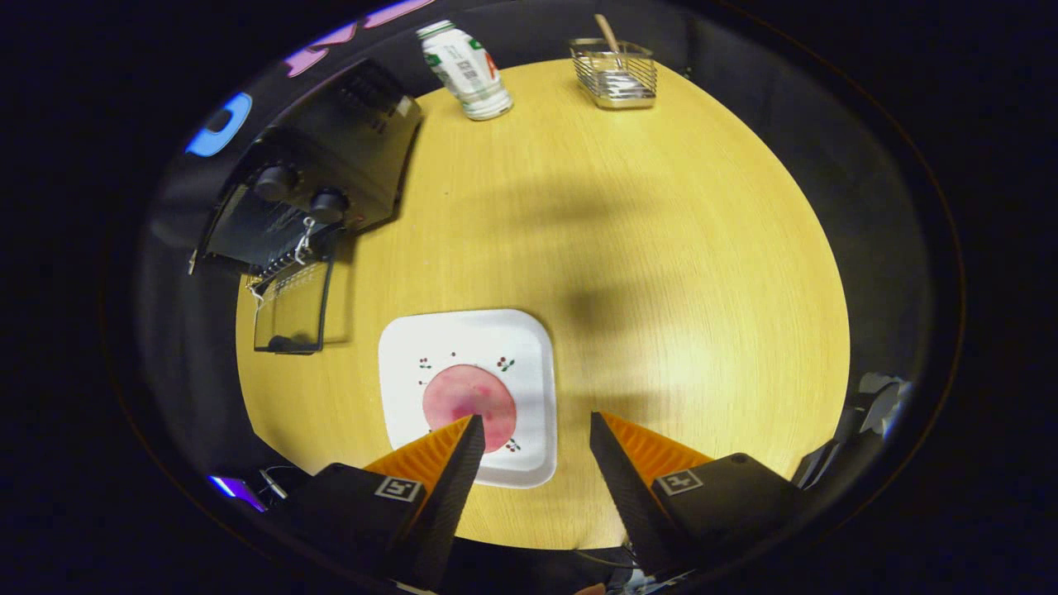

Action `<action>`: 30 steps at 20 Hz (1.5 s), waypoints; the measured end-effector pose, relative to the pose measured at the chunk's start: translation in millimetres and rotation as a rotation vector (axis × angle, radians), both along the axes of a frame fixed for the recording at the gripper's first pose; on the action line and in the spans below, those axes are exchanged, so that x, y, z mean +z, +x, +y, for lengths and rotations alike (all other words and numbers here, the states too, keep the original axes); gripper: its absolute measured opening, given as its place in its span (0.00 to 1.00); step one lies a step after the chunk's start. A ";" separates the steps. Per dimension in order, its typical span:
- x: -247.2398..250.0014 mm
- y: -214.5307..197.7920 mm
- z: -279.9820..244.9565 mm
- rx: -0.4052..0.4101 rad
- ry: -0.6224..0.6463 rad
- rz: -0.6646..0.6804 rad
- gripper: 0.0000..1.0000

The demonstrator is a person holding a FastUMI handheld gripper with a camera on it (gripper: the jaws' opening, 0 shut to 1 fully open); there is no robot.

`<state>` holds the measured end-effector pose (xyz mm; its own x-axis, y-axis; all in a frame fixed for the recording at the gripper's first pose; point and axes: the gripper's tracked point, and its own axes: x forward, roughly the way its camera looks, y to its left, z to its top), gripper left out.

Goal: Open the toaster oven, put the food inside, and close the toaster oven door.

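Toaster oven [322, 178] door down; gripper [533, 430] fingers apart above food [469, 405].

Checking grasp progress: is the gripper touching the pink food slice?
Cannot tell. In the gripper view the open gripper has one fingertip overlapping the pink food slice on the white plate; height unclear.

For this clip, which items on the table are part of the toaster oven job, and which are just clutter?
Part of the job:
- toaster oven, door already folded down
- pink food on the white plate
- tongs, open, one finger over the plate's near edge

Just lying about:
- bottle at the table's far side
- wire basket with a wooden utensil in it
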<state>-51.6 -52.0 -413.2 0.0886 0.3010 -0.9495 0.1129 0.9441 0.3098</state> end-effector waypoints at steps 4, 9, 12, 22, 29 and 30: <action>-14.9 1.3 3.6 0.026 0.000 0.038 0.60; -20.6 -0.8 6.2 0.086 -0.047 0.043 0.60; -33.4 2.9 6.2 0.046 -0.038 0.059 0.20; -20.2 -3.5 20.6 -0.094 0.239 0.051 0.05; -1.2 -10.1 34.3 -0.222 0.419 0.013 0.05; 3.9 -8.5 37.3 -0.246 0.446 0.003 0.05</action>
